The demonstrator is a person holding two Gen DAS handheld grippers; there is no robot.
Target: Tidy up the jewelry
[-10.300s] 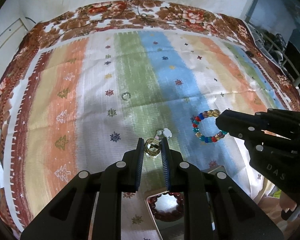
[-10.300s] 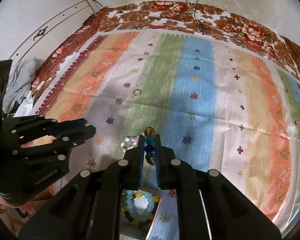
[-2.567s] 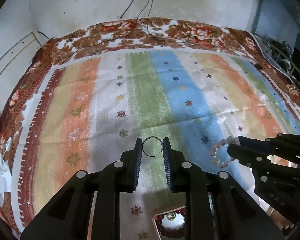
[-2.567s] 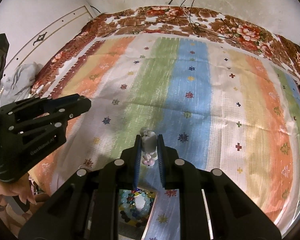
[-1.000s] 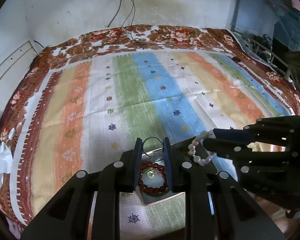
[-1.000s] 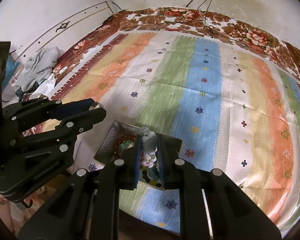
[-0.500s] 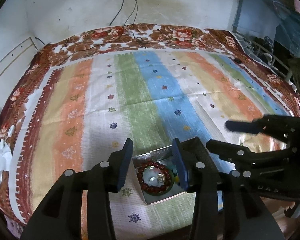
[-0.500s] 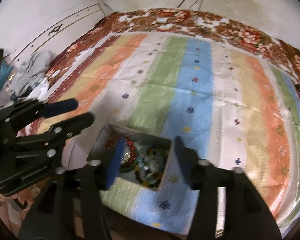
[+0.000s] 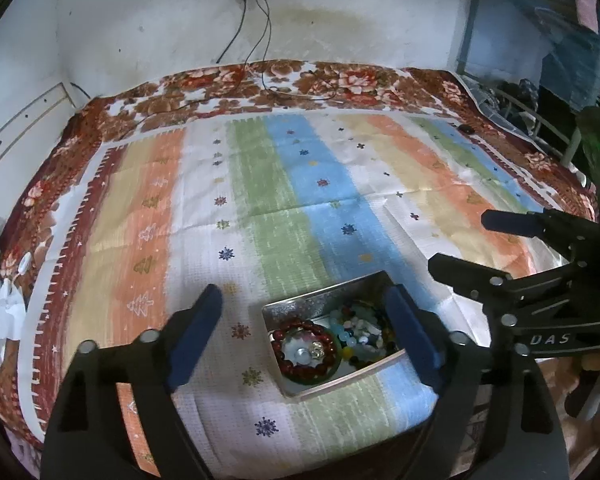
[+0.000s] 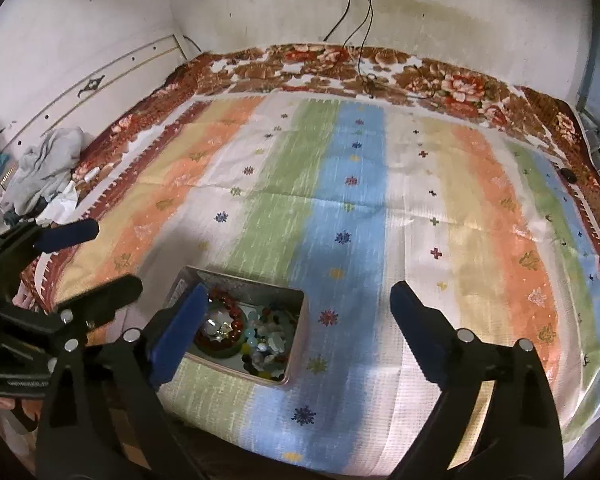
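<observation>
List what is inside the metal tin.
The metal tin holds a dark red bead bracelet lying on a green ring, with mixed loose beads beside it. Anything beneath that pile is covered.

tin [image 9: 288, 304] uncovered, striped cloth [image 9: 260, 208] beyond (bare)

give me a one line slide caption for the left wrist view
Left gripper open above the metal tin of beaded bracelets on a striped cloth, right gripper open alongside.

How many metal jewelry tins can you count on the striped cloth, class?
1. The metal tin sits near the front edge of the striped cloth, full of beads, below the open left gripper.
</observation>
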